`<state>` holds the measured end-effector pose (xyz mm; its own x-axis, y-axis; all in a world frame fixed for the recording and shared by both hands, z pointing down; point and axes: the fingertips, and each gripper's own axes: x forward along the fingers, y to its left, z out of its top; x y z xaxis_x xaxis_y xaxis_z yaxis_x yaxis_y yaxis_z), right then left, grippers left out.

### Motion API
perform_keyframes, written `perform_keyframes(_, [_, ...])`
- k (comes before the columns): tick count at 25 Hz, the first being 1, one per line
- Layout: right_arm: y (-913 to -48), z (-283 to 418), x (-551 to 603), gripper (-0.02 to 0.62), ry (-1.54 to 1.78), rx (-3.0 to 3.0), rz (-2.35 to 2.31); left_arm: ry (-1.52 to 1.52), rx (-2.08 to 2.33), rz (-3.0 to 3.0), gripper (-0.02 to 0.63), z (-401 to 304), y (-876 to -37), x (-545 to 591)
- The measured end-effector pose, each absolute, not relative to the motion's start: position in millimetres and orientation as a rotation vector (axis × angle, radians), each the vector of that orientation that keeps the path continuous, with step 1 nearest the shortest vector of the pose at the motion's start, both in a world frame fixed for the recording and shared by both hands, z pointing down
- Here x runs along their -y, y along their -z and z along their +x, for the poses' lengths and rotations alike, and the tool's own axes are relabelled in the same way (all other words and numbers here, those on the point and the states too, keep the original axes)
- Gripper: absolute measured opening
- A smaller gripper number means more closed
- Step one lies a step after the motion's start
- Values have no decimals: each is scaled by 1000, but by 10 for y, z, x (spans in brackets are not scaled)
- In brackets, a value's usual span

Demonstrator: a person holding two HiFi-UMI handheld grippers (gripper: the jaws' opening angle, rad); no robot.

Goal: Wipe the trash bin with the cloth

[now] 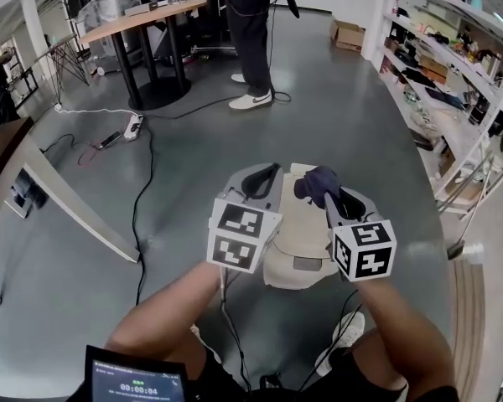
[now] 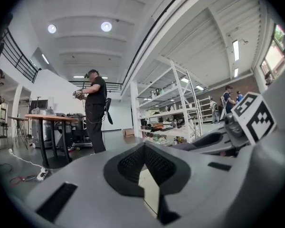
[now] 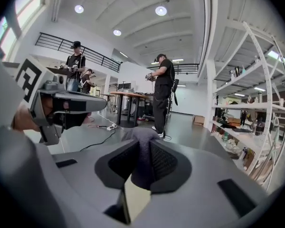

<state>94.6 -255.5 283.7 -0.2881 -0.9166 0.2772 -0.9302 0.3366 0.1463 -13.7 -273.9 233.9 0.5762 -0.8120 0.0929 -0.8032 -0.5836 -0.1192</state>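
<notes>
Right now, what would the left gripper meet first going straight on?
Nothing close: past the shut left gripper the way looks free over grey floor; far off, roughly the white shelf post, depth unclear.

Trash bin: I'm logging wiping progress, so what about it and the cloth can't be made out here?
- Beige plastic trash bin: head view, sides covered by left gripper and right gripper; gripper views show only a sliver between jaws.
- Dark blue cloth: bunched in right gripper; contact with bin hidden by jaws.
- Dirt on bin: too small.
</notes>
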Motion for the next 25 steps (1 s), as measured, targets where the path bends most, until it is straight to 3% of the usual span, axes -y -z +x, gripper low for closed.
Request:
perform_keyframes(9, [-3077, 785, 3200, 69, -54, 2302, 1546, 359, -1519, -2766, 2, -503, -2797, 3078])
perform_keyframes(25, [-3683, 467, 3685, 69, -186, 2209, 1406, 435, -1512, -2830, 2, -396, -3060, 3292])
